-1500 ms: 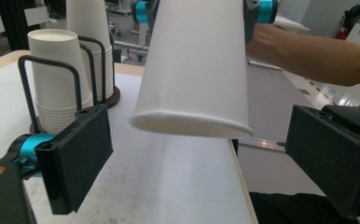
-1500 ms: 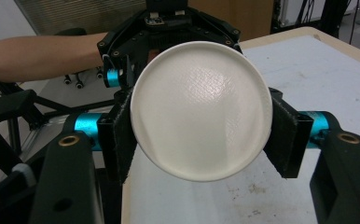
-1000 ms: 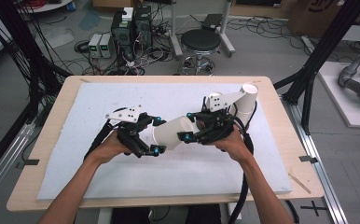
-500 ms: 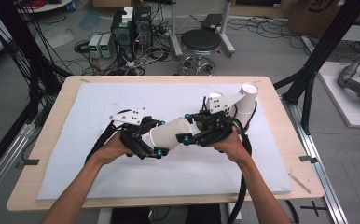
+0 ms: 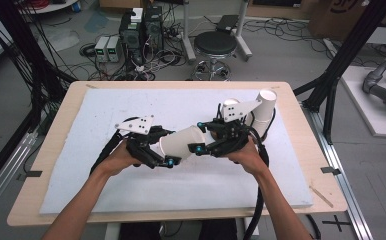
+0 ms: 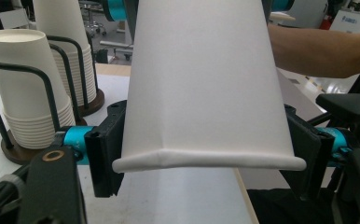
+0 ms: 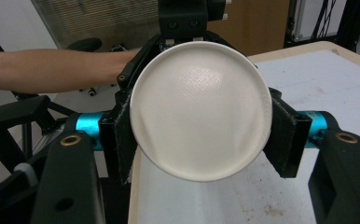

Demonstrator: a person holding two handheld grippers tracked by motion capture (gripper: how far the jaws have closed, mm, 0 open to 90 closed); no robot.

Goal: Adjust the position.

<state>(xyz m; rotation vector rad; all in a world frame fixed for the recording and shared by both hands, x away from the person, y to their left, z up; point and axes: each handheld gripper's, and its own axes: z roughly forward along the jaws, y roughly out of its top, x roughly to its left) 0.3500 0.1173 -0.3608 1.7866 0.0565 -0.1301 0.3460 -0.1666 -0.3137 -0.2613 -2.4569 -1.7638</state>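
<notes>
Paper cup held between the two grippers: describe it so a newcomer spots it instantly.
On the white mat covering the wooden table, look mid-table where the two hands meet. The left gripper and right gripper both clamp one white paper cup lying sideways, slightly dented. Unlike the upright cup stacks in the rack at the back right, it is single and horizontal.

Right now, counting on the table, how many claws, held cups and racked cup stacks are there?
Claws: 2, left claw, right claw
Held paper cup: 1
Racked cup stacks: 2, near stack, far stack
Total: 5
</notes>
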